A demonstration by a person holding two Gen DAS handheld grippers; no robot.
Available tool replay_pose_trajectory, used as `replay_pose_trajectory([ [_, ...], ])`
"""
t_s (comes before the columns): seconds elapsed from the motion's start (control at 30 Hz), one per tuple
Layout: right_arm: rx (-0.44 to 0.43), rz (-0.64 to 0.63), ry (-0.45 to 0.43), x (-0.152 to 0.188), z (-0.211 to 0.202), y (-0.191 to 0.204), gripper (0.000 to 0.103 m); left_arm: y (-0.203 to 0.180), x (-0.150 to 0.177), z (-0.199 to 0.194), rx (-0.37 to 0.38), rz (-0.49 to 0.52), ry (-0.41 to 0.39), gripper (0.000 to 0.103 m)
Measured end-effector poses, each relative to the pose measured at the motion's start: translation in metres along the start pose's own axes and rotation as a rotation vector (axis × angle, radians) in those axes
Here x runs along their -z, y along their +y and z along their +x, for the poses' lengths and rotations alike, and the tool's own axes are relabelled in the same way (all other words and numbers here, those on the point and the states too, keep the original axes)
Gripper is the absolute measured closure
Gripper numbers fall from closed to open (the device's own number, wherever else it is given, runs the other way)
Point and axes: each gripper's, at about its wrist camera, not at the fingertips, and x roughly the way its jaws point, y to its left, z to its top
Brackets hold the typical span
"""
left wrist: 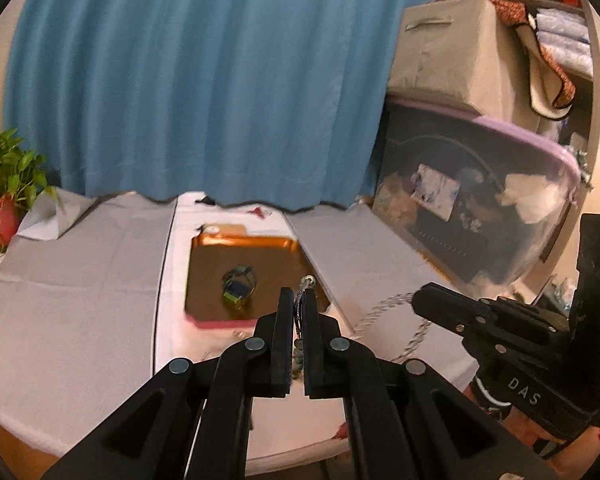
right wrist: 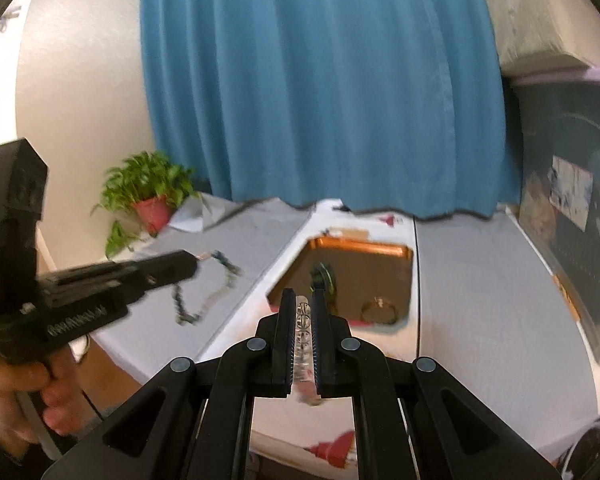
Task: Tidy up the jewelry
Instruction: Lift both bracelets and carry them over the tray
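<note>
My left gripper (left wrist: 298, 294) is shut on a dark beaded strand (left wrist: 299, 322) with a metal clasp (left wrist: 309, 280) sticking out past the tips. In the right wrist view that strand (right wrist: 204, 300) hangs in a loop of green and pale beads from the left gripper (right wrist: 194, 266). My right gripper (right wrist: 303, 294) is shut on a clear beaded strand (right wrist: 302, 336), which also shows trailing from the right gripper (left wrist: 418, 298) in the left wrist view. Whether both strands are one necklace I cannot tell. Below lies a copper tray (left wrist: 244, 242) (right wrist: 360, 245) holding a watch (left wrist: 239, 286) (right wrist: 322, 276) and a gold ring-shaped piece (right wrist: 378, 310).
A grey cloth (left wrist: 80, 260) covers the table. A potted plant (left wrist: 4, 184) (right wrist: 148, 196) stands at the far left, a blue curtain (left wrist: 200, 80) hangs behind, and a clear bin with a purple lid (left wrist: 480, 200) stands on the right. A hand (right wrist: 40, 392) holds the left gripper.
</note>
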Motion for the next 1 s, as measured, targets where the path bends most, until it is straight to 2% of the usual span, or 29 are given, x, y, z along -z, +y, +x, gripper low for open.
replay_pose_trajectory([
  [0.27, -0.051, -0.008, -0.073, -0.036, -0.002, 0.014, 0.095, -0.013, -0.033, 0.004, 0.034, 0.002, -0.067, 0.101],
  [0.5, -0.038, -0.041, -0.131, -0.062, 0.008, 0.017, 0.095, -0.021, -0.055, 0.016, 0.014, 0.101, -0.119, 0.101],
  [0.73, -0.035, 0.008, -0.148, -0.072, 0.042, 0.001, 0.095, -0.005, -0.066, 0.039, 0.039, 0.052, -0.144, 0.101],
  [0.87, -0.035, 0.040, -0.143, -0.070, 0.062, -0.016, 0.095, 0.018, -0.062, 0.055, -0.002, 0.044, -0.154, 0.101],
  [1.0, -0.026, 0.053, -0.127, -0.065, 0.080, -0.029, 0.095, 0.061, -0.051, 0.085, 0.025, -0.102, -0.112, 0.101],
])
